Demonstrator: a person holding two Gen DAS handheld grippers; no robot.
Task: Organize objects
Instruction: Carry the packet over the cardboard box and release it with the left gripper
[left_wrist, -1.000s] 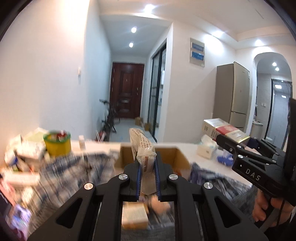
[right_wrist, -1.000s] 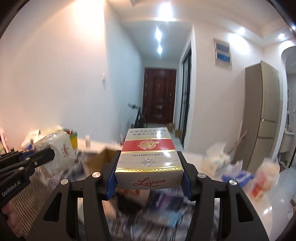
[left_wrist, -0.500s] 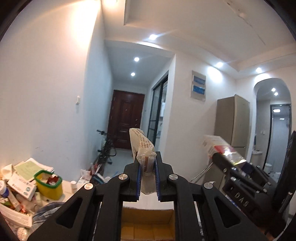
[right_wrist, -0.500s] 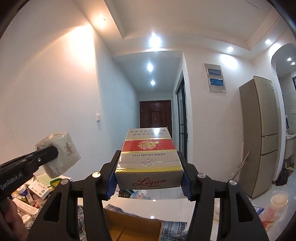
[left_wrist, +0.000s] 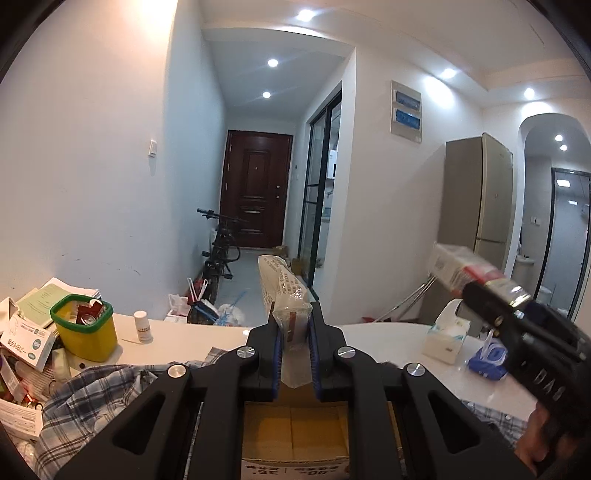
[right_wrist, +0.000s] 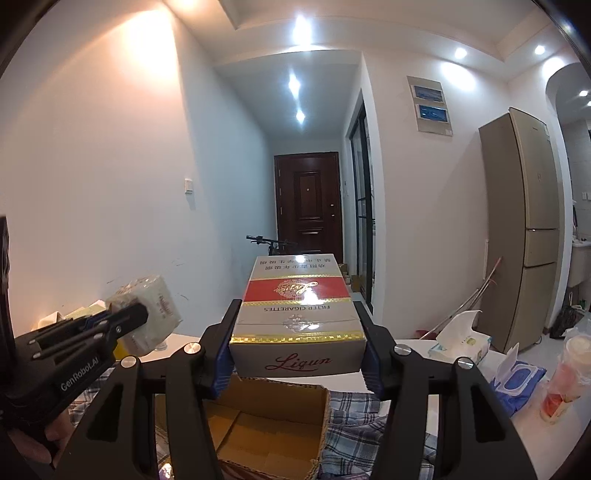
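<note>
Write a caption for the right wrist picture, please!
Right gripper clamps a cigarette carton above an open cardboard box on a checked cloth.

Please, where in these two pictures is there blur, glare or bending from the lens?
Left wrist view: the right claw and its cigarette carton are smeared by motion; the fridge leans from fisheye bending. Right wrist view: ceiling lights glare on the cigarette carton; the packet in the left claw looks soft.
</note>
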